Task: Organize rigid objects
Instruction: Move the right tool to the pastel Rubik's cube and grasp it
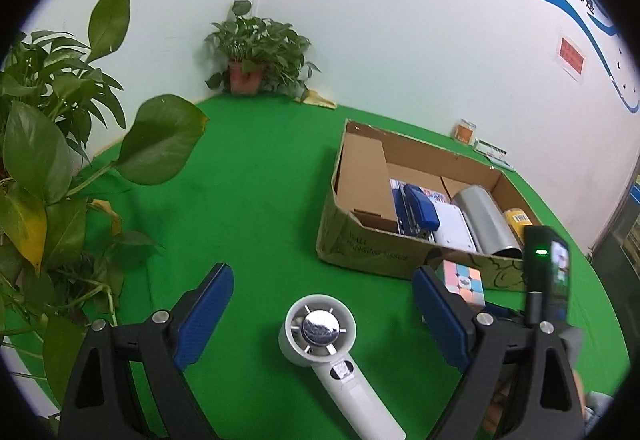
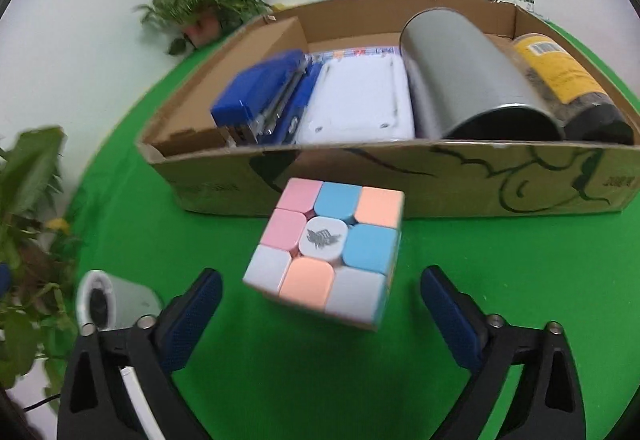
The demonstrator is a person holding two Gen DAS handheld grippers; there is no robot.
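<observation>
A white hand-held fan (image 1: 332, 356) lies on the green cloth between the open fingers of my left gripper (image 1: 322, 294), its round head pointing away. A pastel puzzle cube (image 2: 326, 250) sits on the cloth just in front of the cardboard box (image 2: 400, 179), between and slightly ahead of the open fingers of my right gripper (image 2: 320, 296). The cube also shows in the left wrist view (image 1: 464, 282). The box (image 1: 360, 244) holds a blue stapler (image 2: 260, 103), a white flat device (image 2: 360, 103), a grey metal cylinder (image 2: 468, 79) and a yellow-labelled jar (image 2: 560, 75).
Potted plants stand at the left edge (image 1: 52, 159) and in the far corner (image 1: 252, 51). A small orange box (image 1: 464, 131) and a card stand by the wall behind the box. The fan head shows at the left in the right wrist view (image 2: 108, 300).
</observation>
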